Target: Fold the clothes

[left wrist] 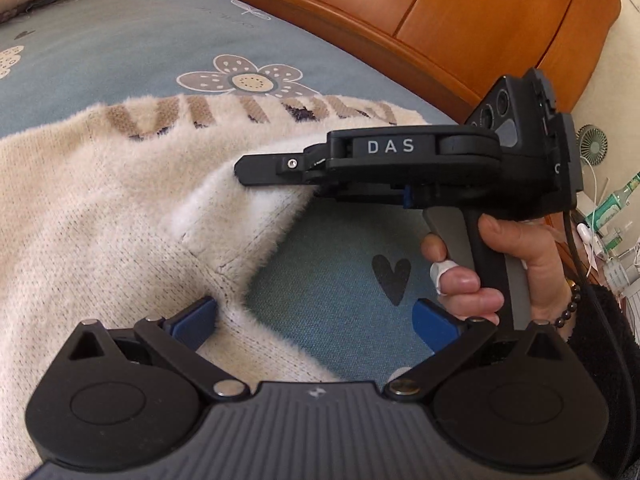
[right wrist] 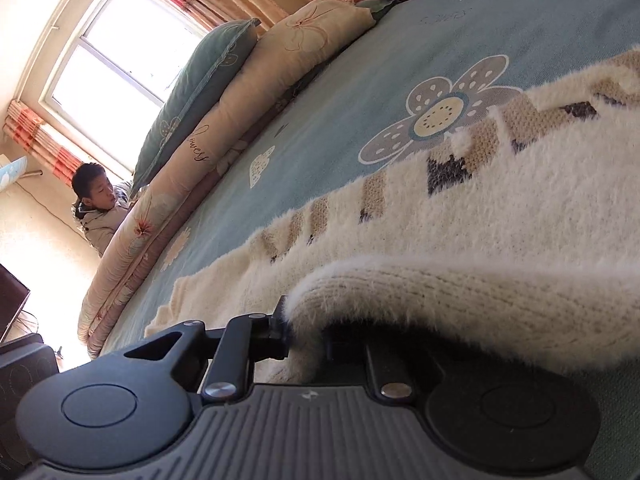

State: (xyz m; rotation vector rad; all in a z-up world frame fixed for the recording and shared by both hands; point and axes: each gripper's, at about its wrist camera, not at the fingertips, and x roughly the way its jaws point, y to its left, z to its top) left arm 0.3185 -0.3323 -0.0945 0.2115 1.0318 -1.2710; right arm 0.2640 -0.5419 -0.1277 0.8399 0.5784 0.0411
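A fluffy cream sweater (left wrist: 92, 200) with a brown and navy pattern band lies spread on the blue flowered bed sheet (left wrist: 120, 52). My left gripper (left wrist: 316, 326) is open, its blue pads wide apart just over the sweater's lower edge and the bare sheet. My right gripper (left wrist: 256, 172) shows side-on in the left wrist view, shut on a lifted sleeve (left wrist: 248, 216) of the sweater. In the right wrist view the sweater (right wrist: 500, 208) fills the right side, and the pinched sleeve (right wrist: 420, 296) drapes over my right gripper (right wrist: 308, 336), hiding its right finger.
An orange wooden headboard (left wrist: 460, 20) runs along the bed's far side. Pillows and a rolled quilt (right wrist: 224, 120) lie along the bed's edge under a bright window. A person (right wrist: 96, 208) sits beyond the bed. A cluttered nightstand with bottles (left wrist: 612, 216) stands at right.
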